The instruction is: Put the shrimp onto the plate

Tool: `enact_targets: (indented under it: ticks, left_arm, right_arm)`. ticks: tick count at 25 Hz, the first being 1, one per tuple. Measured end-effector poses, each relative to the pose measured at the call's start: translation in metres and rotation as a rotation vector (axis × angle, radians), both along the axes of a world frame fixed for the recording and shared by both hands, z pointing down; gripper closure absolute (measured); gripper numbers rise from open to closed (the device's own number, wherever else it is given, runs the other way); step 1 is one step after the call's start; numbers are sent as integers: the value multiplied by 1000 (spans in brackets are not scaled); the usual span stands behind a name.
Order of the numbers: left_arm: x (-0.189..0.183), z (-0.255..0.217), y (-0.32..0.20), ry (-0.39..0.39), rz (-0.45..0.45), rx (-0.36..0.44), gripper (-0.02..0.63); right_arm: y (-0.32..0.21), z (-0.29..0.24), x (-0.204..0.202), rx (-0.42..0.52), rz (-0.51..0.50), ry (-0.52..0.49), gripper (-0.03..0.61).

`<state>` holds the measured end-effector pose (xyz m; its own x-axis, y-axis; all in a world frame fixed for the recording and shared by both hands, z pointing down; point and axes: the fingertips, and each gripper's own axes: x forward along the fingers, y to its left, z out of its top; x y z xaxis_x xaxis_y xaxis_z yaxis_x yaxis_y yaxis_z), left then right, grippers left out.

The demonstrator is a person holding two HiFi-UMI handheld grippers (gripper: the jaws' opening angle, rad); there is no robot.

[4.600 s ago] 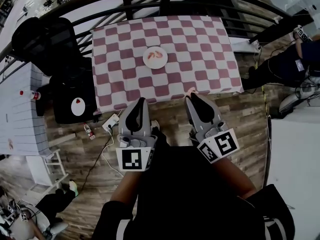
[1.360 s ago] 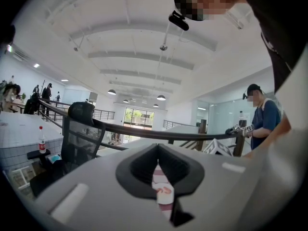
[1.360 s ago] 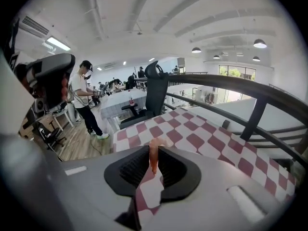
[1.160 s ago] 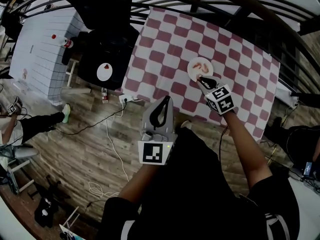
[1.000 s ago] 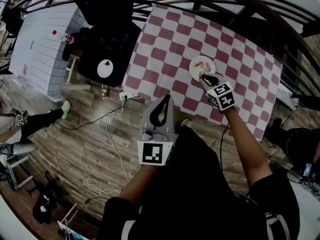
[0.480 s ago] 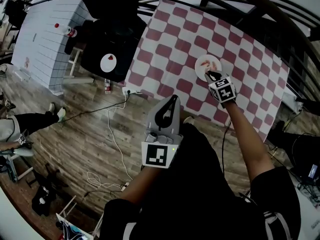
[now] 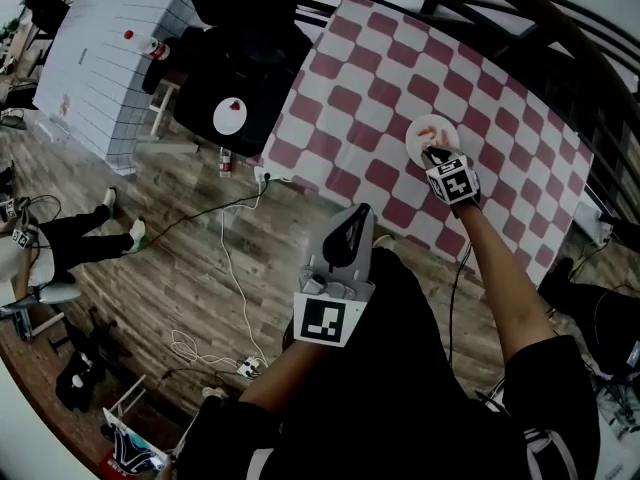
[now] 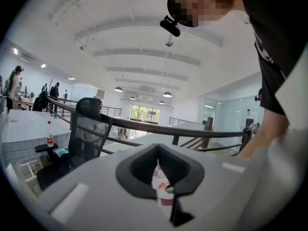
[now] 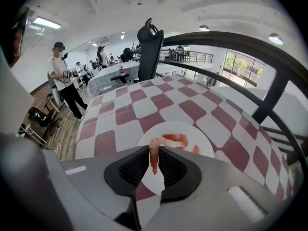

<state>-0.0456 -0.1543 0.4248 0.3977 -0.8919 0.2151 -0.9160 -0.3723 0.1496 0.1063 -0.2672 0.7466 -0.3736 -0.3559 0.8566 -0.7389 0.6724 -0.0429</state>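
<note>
A white plate (image 7: 432,133) lies on the red-and-white checked table (image 7: 370,78). In the right gripper view one pink shrimp (image 9: 176,138) lies curled on the plate (image 9: 188,129). A second shrimp (image 9: 153,161) hangs tail-down between my right gripper's pads. My right gripper (image 9: 154,150) is shut on it, just above the plate's near edge (image 7: 428,153). My left gripper (image 7: 356,211) is held back by my body over the floor, off the table, its jaws together and nothing in them (image 8: 159,170).
A black railing (image 7: 520,8) curves round the table's far side. A black office chair (image 7: 240,88) stands at the table's left, beside a white table (image 7: 100,58) with a bottle. Cables and a power strip (image 7: 262,176) lie on the wooden floor. People stand at the left (image 9: 62,76).
Since the earliest frame my right gripper has reached from the table's front edge out to the plate. Over the last second it stays at the plate's near edge; my view has shifted.
</note>
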Motion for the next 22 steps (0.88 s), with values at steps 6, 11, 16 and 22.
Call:
enact_targets:
  ticks: [6,11,16,22]
  left_arm:
    - [-16,8,3,-12,-39,-12,604]
    - [-24,11,8,-16,-56,-20,604]
    - [-32,15,10,-25,-66,-31,604]
    - [-39,16,13,-12,-82,-25,604]
  right_arm:
    - [-9,17,3,2,-3,36,514]
    - [-8,30,6,4,7,49,512]
    - [-10,32,6,-7,30,48,492]
    - [-7,26,4,0,27,56,469]
